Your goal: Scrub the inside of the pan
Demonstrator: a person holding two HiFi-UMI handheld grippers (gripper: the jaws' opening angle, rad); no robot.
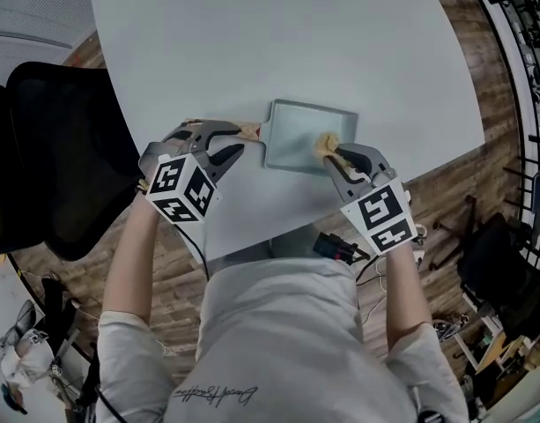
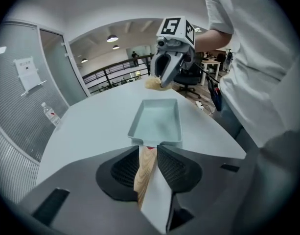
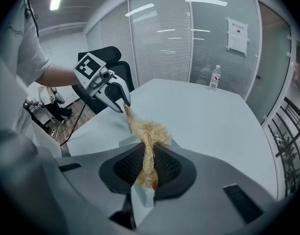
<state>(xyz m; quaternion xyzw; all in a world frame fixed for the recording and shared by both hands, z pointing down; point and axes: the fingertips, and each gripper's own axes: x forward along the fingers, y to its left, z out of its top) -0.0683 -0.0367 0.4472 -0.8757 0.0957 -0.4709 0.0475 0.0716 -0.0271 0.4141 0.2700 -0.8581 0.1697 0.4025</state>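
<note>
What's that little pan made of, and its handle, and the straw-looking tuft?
Pan: probably enamelled or painted metal, going by its smooth, matt pale blue-green surface and thin rim.
Handle: wood, unpainted, with visible grain.
Tuft: dry plant fibre, perhaps loofah or straw; tan, wiry, loose strands.

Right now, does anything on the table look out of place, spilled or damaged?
Nothing stands out. The pale blue rectangular pan lies flat on the grey table, its wooden handle between the left tongs; the right tongs hold a straw-coloured fibre scrubber.
</note>
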